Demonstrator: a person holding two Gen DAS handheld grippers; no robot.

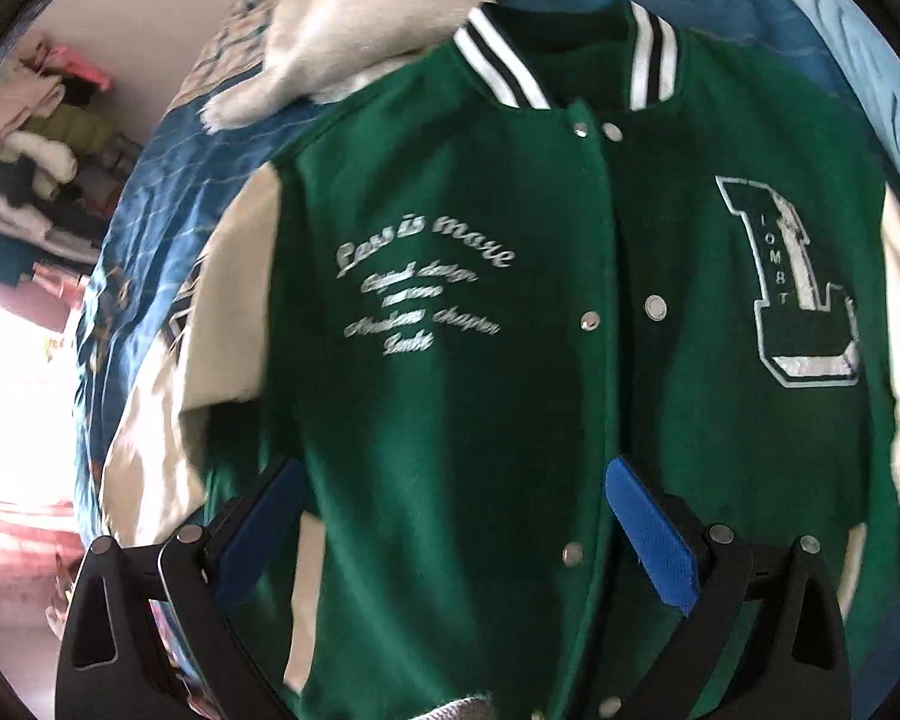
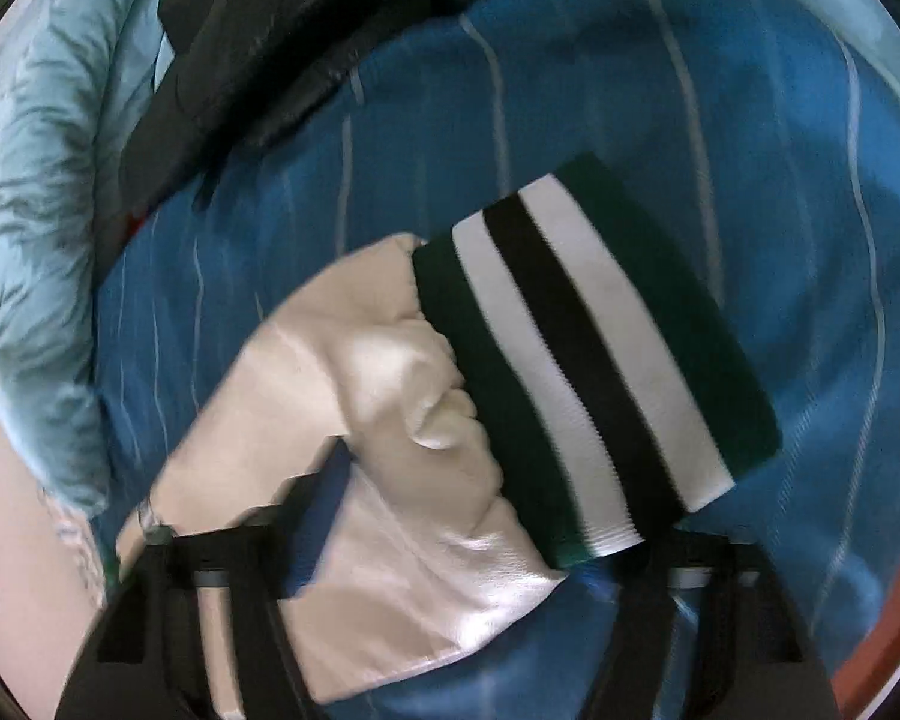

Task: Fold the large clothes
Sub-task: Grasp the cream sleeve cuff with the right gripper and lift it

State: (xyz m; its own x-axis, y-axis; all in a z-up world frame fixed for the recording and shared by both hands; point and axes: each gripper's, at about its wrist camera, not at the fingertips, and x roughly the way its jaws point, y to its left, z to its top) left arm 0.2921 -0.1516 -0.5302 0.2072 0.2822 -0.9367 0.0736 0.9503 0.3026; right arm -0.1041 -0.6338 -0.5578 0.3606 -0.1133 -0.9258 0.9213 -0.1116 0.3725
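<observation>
Left gripper (image 1: 456, 516), seen from the left wrist: jaws spread wide, blue pads (image 1: 651, 534) hanging over the lower front of a green jacket (image 1: 450, 408), nothing pinched between them. Jacket spread face up across a blue bedspread (image 1: 150, 192), collar (image 1: 510, 60) toward the far end of the bed, snaps shut down the middle, cream sleeves (image 1: 234, 276) along both sides. White fluffy garment (image 1: 354, 30) touching the collar's left shoulder. Bare strip of bedspread along the bed's left edge, and past that edge a heap of clothes (image 1: 36, 138) against the wall. Pale blue quilt (image 1: 858, 60) bunched along the bed's right side.

Right gripper (image 2: 450, 570), seen from the right wrist: jaws drawn well in, a cream sleeve end lying between them; whether the pads actually press on it cannot be told through the blur. Striped cuff (image 2: 594, 360) pointing away over open bedspread (image 2: 390, 138). Only here: a black garment (image 2: 258, 48) near the far edge and an orange rim (image 2: 870, 660) at lower right. Chest lettering and the clothes heap only in the left view.
</observation>
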